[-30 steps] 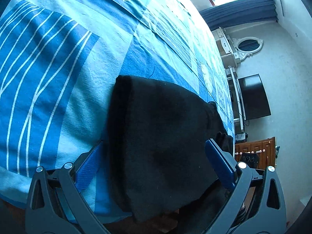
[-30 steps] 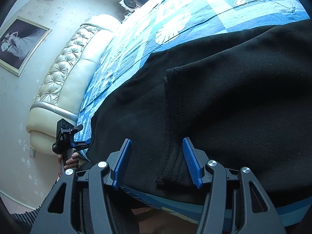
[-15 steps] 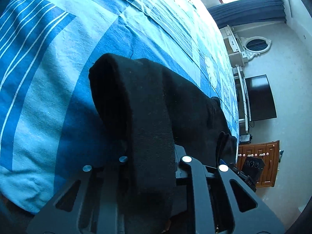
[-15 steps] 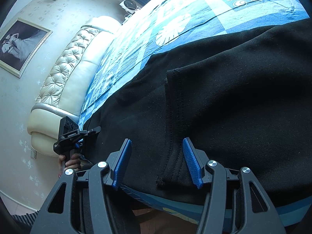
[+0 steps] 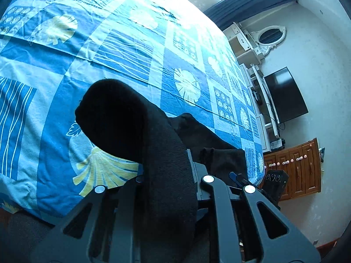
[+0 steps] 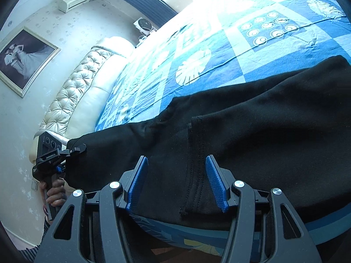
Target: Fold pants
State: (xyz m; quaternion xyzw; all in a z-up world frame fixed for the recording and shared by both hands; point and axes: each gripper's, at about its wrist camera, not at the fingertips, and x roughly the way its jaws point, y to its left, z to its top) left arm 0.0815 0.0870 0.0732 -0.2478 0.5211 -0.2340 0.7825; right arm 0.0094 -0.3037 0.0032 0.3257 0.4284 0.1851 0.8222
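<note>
Black pants (image 6: 252, 135) lie across the near edge of a bed with a blue patterned sheet (image 6: 219, 43). My left gripper (image 5: 169, 175) is shut on one end of the pants (image 5: 140, 135) and holds it lifted off the sheet (image 5: 54, 114), the cloth bunched between the fingers. It also shows at the left of the right wrist view (image 6: 65, 155), gripping the raised end. My right gripper (image 6: 175, 182) is open, its blue pads (image 6: 138, 182) either side of a stitched seam (image 6: 195, 164) at the pants' near edge.
A padded cream headboard (image 6: 72, 100) stands at the bed's left end, with a framed picture (image 6: 24, 59) on the wall. A TV (image 5: 285, 96), white shelves (image 5: 252, 50) and a wooden cabinet (image 5: 294, 168) stand beyond the bed's other end.
My left gripper closed on the pants' end and lifted it up off the sheet. My right gripper stayed open in place over the seam.
</note>
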